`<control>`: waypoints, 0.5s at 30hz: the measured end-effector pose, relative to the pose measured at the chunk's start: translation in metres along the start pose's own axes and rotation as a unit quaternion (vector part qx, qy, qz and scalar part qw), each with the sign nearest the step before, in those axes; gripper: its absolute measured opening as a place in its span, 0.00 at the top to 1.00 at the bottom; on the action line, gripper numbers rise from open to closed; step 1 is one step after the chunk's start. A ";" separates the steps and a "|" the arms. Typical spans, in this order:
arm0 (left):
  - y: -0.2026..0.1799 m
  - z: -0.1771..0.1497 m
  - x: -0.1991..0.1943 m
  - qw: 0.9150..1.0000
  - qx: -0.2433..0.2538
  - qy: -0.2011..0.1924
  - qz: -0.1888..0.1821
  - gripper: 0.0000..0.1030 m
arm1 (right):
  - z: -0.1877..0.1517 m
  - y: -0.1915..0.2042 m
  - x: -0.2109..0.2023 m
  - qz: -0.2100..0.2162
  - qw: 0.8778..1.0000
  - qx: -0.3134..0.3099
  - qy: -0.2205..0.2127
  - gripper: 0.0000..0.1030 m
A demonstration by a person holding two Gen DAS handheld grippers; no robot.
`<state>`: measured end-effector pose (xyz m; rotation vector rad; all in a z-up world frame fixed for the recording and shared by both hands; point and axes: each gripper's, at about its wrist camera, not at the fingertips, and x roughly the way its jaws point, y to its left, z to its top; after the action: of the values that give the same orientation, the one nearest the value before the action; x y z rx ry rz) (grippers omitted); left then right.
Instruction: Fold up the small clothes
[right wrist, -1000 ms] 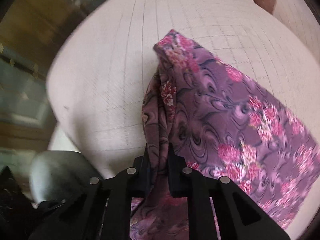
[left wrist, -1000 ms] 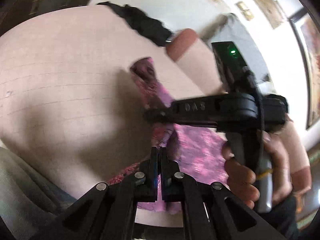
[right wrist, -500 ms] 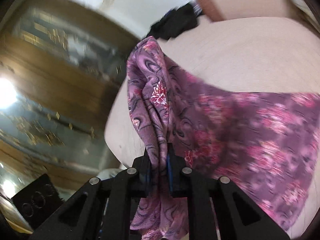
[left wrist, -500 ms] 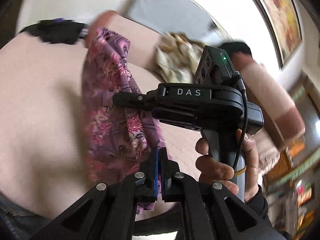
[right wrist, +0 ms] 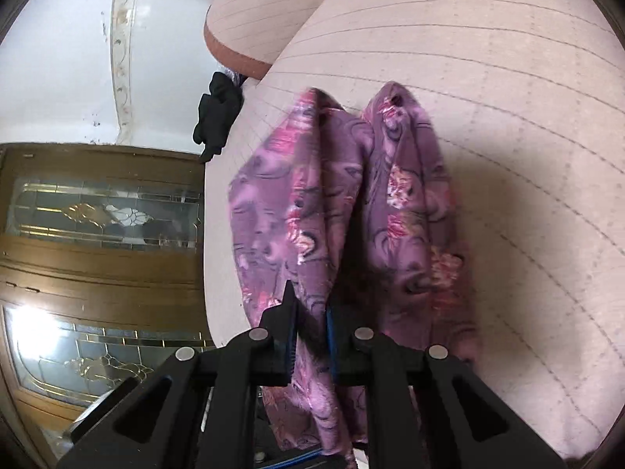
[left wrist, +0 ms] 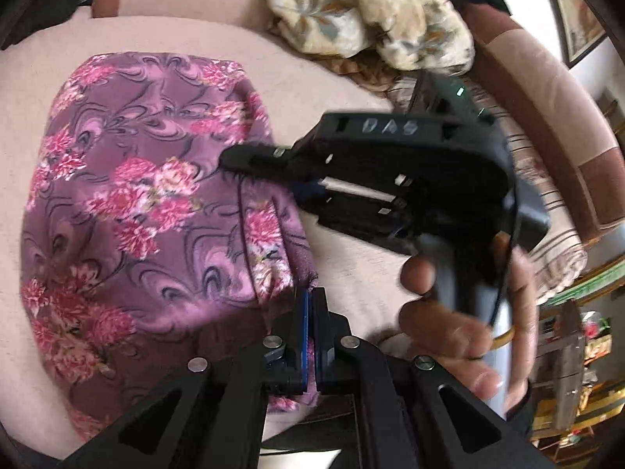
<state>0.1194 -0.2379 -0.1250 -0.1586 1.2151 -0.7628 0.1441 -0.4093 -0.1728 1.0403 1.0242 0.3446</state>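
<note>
Left gripper [left wrist: 310, 336] clenched on purple floral garment [left wrist: 136, 211] edge; right gripper [right wrist: 310, 348] clamped on bunched fold of same garment [right wrist: 343, 211]. Garment drapes over pink sofa seat [left wrist: 351, 265], mostly spread, near corners pinched. Risk: thin left pinch may slip, or bunched right side drags fold crooked. Count: 2 grippers, 1 purple garment, 1 cream floral cloth [left wrist: 371, 11] behind, 1 black cloth [right wrist: 216, 117] at seat edge.

The right gripper [left wrist: 234, 162] is blurred in the left wrist view, and its tips hide some purple floral cloth [left wrist: 136, 203]. The cloth's lower end [right wrist: 312, 422] disappears behind the right fingers [right wrist: 283, 336]
</note>
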 end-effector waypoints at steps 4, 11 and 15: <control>0.000 0.002 0.010 1.000 -0.008 0.004 -0.016 1.00 | -0.003 -0.001 -0.018 -0.025 0.999 -0.005 -0.029 0.89; 0.015 -0.018 0.034 0.999 -0.011 0.035 0.000 0.99 | 0.006 -0.039 -0.001 -0.109 0.993 0.045 0.003 0.88; 0.024 -0.021 -0.011 0.998 -0.031 0.014 -0.058 0.53 | 0.006 -0.030 -0.012 -0.145 0.989 0.017 -0.026 0.88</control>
<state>0.1096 -0.2077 -0.1365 -0.2719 1.2659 -0.8310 0.1367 -0.4353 -0.1908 0.9091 1.1195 0.0620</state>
